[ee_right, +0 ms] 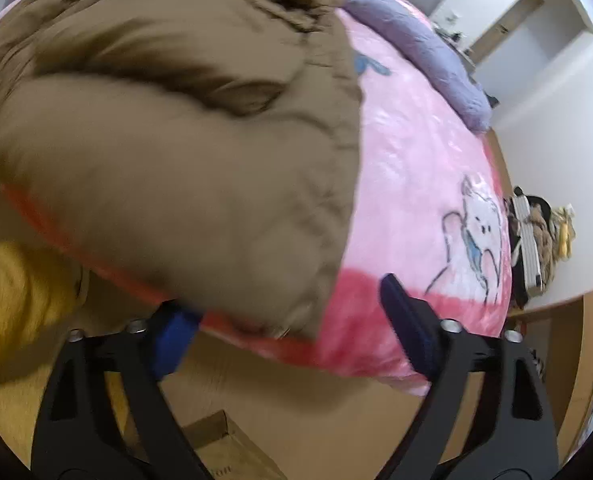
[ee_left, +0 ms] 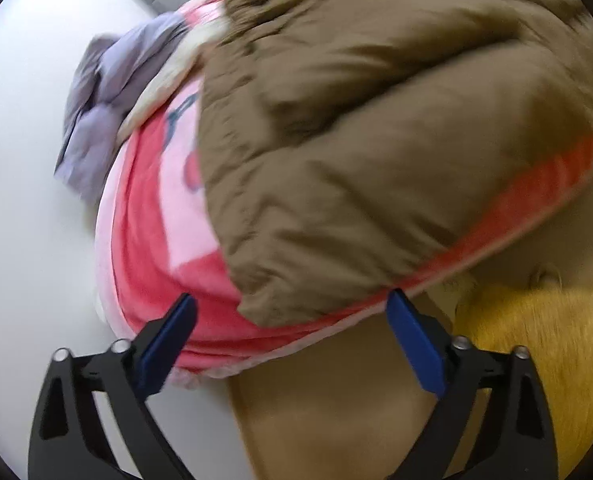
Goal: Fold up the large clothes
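While both jaws stand wide and nothing is held, left gripper point(ee_left: 292, 312) and right gripper point(ee_right: 284, 300) are aimed at the brown padded coat point(ee_left: 376, 140) hem at 12 o'clock on the pink blanket point(ee_right: 416, 152). Matching corners should be pinched. No legible writing is seen.

White walls point(ee_right: 556, 128), tan wooden floor point(ee_right: 296, 392), pink-blanketed bed point(ee_right: 416, 152).

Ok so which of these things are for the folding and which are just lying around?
For the job:
brown jacket
left gripper, open
right gripper, open

Just lying about:
pink blanket, under the jacket
purple bedding
cardboard box
yellow fleece
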`<state>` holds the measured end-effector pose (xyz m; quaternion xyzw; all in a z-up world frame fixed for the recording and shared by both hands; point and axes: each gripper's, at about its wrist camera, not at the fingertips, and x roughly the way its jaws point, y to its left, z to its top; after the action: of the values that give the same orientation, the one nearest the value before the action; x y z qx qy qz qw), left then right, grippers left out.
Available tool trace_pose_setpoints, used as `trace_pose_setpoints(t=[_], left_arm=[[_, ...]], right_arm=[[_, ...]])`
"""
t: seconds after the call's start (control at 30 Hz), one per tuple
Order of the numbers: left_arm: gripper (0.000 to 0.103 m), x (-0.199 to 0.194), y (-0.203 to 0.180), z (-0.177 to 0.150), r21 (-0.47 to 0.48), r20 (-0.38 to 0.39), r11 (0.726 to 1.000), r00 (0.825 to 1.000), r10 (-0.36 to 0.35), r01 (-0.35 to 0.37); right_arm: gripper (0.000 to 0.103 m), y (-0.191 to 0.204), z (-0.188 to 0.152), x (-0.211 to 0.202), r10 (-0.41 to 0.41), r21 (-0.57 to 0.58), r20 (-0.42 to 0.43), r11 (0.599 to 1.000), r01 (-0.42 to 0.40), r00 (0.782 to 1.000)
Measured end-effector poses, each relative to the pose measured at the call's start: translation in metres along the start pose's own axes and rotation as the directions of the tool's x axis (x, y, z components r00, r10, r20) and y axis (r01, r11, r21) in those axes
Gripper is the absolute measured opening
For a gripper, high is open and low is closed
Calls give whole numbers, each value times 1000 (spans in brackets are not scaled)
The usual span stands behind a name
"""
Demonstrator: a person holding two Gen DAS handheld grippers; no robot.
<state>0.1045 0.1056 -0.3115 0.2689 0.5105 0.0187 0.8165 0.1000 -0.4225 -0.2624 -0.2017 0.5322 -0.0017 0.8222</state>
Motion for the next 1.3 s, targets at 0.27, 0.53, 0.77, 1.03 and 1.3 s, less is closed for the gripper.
trace_pose_setpoints(t=[0.27, 0.53, 0.77, 1.03, 1.3], left_arm=[[76, 33, 13, 12, -29, 8, 999, 1000, -19, 19], [26, 46, 14, 18, 71, -59, 995, 996, -60, 64], [17, 15, 36, 21, 56, -144, 995, 987, -73, 82], [17, -88, 97, 83, -204, 28, 977, 997, 69, -62], [17, -113, 152, 165, -372, 123, 919, 975, 187, -130]], right_arm=[[75, -6, 15, 19, -19, 70, 1, 997, 19, 1000], [14, 3, 23, 26, -12, -26, -87, 1000, 10, 996], [11, -20, 29, -2, 53, -22, -139, 998, -57, 989], [10, -63, 91, -100, 21, 50, 74, 998, -25, 997], [10, -109, 176, -139, -55, 162, 236, 987, 16, 970]])
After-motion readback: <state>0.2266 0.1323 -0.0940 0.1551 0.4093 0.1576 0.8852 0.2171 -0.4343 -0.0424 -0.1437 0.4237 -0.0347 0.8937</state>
